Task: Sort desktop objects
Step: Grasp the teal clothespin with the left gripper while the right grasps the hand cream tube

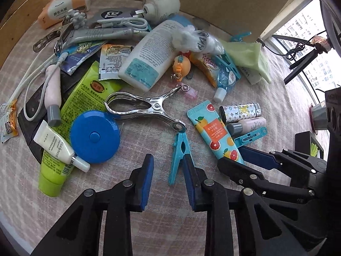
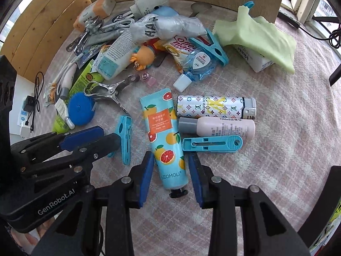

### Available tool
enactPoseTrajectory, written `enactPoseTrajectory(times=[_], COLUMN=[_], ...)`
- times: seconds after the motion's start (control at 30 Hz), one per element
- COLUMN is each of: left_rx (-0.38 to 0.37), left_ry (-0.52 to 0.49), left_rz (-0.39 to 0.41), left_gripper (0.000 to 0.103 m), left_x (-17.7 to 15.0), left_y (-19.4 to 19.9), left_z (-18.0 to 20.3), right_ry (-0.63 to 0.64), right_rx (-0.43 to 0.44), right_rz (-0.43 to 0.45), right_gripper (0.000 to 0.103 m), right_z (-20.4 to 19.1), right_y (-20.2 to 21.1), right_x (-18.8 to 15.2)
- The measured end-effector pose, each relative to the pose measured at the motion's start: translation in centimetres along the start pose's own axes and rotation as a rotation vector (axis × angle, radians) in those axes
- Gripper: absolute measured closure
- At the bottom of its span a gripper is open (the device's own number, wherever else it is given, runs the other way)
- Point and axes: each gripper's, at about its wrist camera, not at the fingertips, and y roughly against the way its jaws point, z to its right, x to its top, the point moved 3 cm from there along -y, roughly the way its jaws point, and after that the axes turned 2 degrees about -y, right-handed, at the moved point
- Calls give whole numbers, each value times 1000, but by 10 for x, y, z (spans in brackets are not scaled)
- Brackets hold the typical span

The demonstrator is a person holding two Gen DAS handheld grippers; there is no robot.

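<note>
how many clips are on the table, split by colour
light blue plastic clips: 3 – one by the left gripper, one below the pink bottle, one against the coffee sachet
silver metal clips: 1 – the large one beside the blue tape measure
total: 4; others could be buried in the pile

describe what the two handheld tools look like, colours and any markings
Both are black plastic linkage frames with round silver pivot pins and blue pads lining each finger. The left tool shows white "GenRobot.AI" lettering on its body in the right wrist view; the right tool looks identical.
</note>
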Motion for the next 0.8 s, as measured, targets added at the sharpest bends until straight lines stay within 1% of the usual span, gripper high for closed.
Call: enactPoseTrajectory(times=[0.03,0.17,0.23,0.27,0.3,0.4,0.47,0.5,0.53,0.57,0.6,0.7,0.8], left_rx=[-3,-13,-34,-42,-37,-30,4,12,18,32,31,6,-25], left_ry=[5,11,16,10,3,-15,-24,-36,-42,-44,-44,-32,-25], left_rz=[-3,-13,-12,-10,-9,-8,-19,-3,-7,-1,-2,4,-6], left_gripper=[71,64,55,55,55,55,58,61,71,77,80,81,81], left_x=[-1,-6,-10,-11,-12,-15,-15,-8,-8,-8,-6,-9,-22], left_y=[0,-3,-4,-3,-6,-8,-12,-12,-14,-14,-15,-15,-15], left_z=[-1,-3,3,6,18,25,29,30,32,33,38,41,46], right_ry=[4,15,6,2,-4,-21,-28,-32,-38,-43,-46,-61,-95], right_rx=[-4,-11,-1,3,7,15,16,16,17,20,23,36,58], right_rz=[-4,-17,-19,-18,-17,-16,-12,-8,-5,-3,-2,3,1], right_gripper=[73,75,75,75,75,75,75,75,76,76,76,76,76], right_z=[0,1,4,5,7,12,14,16,17,18,18,21,26], right_y=[0,3,5,6,7,9,11,12,12,13,13,16,19], right_x=[-3,-20,-29,-34,-38,-47,-52,-56,-58,-61,-64,-73,-84])
